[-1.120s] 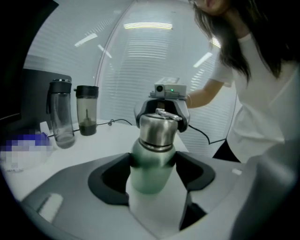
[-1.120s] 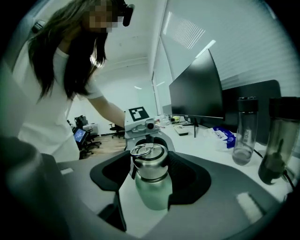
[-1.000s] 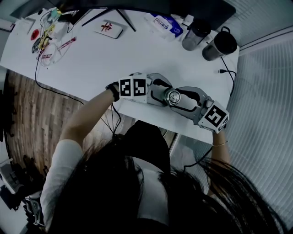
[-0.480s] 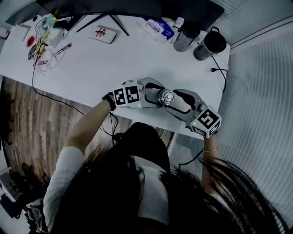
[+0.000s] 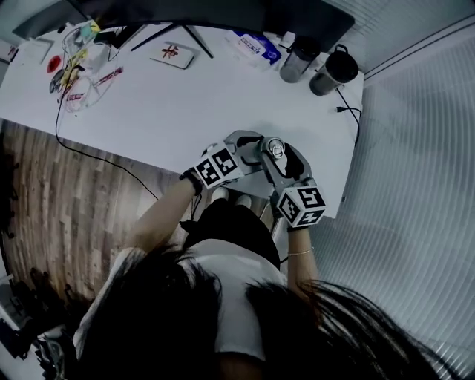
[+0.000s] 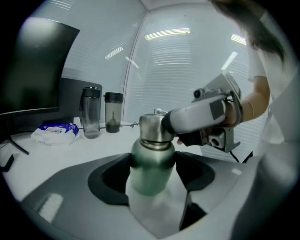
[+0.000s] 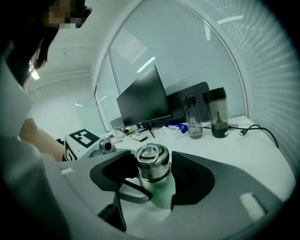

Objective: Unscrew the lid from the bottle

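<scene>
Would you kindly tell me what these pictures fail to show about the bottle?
Base of the bottle: left gripper view, hidden behind the left claw.
Its body: head view, under the left claw and right claw; only the lid shows.
Threads: all views, covered by the lid.
Print on the blue packet: head view, too small.

In the head view, I am seeing only the top of the lid (image 5: 276,148); the left gripper (image 5: 260,150) and right gripper (image 5: 280,157) are covering the bottle (image 6: 149,161) below it. At the left gripper view's lower centre, its base is blurring out. The monitor (image 5: 223,11) is running off the head view's top edge. Print on the blue packet (image 5: 256,46) is proving too small to read.
</scene>
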